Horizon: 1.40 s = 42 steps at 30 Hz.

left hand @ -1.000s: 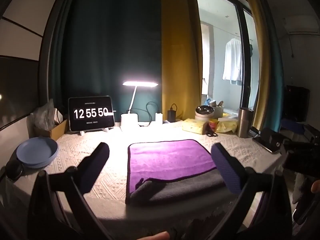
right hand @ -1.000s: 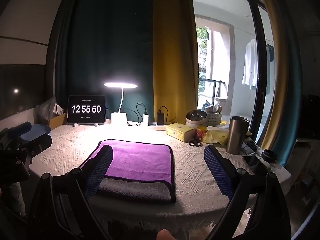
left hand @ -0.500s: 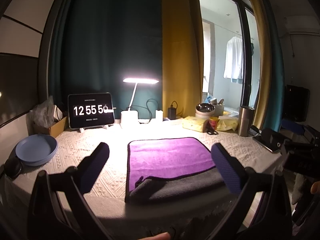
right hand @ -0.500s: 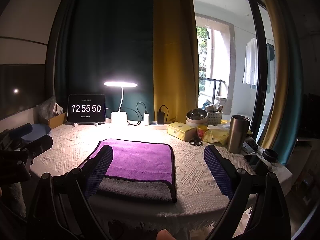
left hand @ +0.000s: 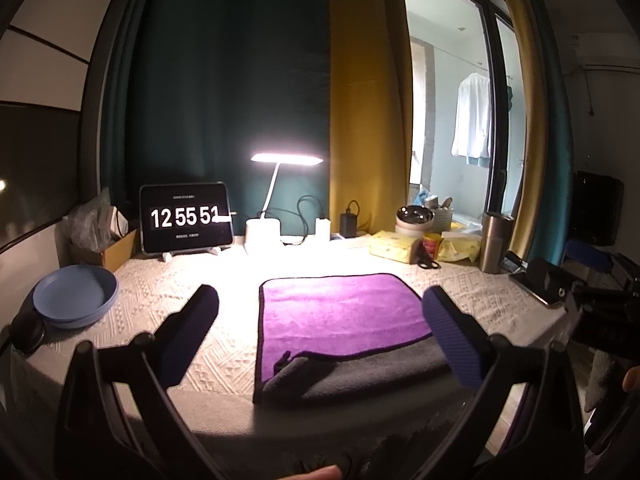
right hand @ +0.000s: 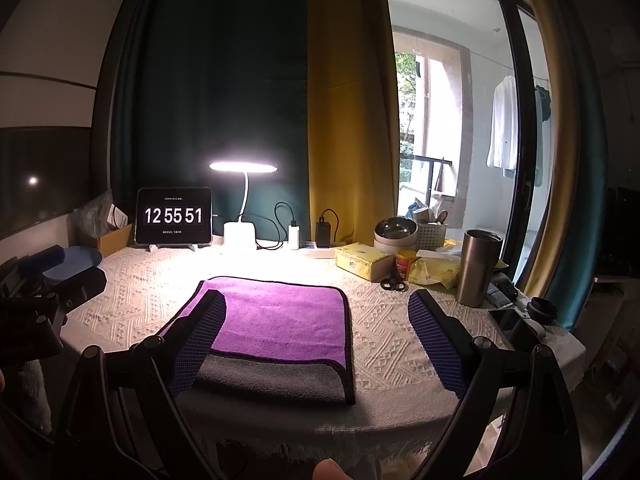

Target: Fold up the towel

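Observation:
A towel (left hand: 340, 312) lies folded on the white tablecloth, purple side up, with a grey layer showing along its near edge (left hand: 352, 376). It also shows in the right wrist view (right hand: 280, 320). My left gripper (left hand: 320, 336) is open and empty, held back from the table's near edge, its fingers straddling the towel's left part. My right gripper (right hand: 316, 340) is open and empty, also short of the table, over the towel's right part. The left gripper's body shows at the left of the right wrist view (right hand: 36, 312).
A blue bowl (left hand: 76, 296) sits at the left. A tablet clock (left hand: 186, 218), lit desk lamp (left hand: 272, 200), chargers, tissue pack (right hand: 362, 266), scissors (right hand: 394, 284), steel tumbler (right hand: 480, 268) and a phone (right hand: 508, 320) line the back and right.
Both grippers stay open and nearly still. The view drifts very slightly. The clock has advanced from 12:55:50 to 12:55:51.

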Motion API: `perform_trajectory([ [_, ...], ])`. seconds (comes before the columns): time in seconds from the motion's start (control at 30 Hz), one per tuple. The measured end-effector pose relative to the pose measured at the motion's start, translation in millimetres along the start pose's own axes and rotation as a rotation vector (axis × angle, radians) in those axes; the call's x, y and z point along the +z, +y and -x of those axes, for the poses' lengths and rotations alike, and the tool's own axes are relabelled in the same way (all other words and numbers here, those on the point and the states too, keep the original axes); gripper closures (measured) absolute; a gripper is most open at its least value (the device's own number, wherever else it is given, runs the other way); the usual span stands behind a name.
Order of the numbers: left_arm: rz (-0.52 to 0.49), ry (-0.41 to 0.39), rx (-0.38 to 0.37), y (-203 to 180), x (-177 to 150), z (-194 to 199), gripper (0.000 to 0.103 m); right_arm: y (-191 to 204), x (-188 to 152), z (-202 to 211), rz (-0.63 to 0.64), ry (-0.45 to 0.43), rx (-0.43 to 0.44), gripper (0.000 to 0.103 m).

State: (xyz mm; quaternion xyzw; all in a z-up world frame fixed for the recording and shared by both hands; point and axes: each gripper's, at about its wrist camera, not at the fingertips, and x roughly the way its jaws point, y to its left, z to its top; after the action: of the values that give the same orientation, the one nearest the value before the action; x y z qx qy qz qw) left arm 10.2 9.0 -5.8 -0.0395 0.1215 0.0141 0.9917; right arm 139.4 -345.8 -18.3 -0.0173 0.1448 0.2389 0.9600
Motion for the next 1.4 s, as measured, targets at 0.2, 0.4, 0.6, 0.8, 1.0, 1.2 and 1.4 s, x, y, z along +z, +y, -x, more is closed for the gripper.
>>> perform_trajectory([
  [0.2,0.001,0.001,0.002,0,0,0,0.001,0,0,0,-0.001,0.001,0.001,0.008],
  [0.4,-0.001,0.0,0.001,0,-1,0,0.001,0,0,-1,-0.001,0.002,0.001,0.008],
  [0.6,0.002,0.008,0.003,1,-3,-1,0.001,0,-1,-1,-0.002,0.007,0.002,0.008],
  [0.8,0.001,0.037,0.008,2,-8,-10,0.001,-1,-6,-10,-0.013,0.028,0.007,0.008],
  [1.0,-0.003,0.094,0.014,1,-13,-30,0.001,-2,-13,-29,-0.021,0.079,0.022,0.008],
  [1.2,-0.013,0.161,0.016,-1,-21,-56,0.001,-6,-19,-51,-0.035,0.132,0.043,0.008],
  [1.4,-0.013,0.245,0.04,3,-32,-86,0.001,-10,-25,-77,-0.05,0.193,0.09,0.009],
])
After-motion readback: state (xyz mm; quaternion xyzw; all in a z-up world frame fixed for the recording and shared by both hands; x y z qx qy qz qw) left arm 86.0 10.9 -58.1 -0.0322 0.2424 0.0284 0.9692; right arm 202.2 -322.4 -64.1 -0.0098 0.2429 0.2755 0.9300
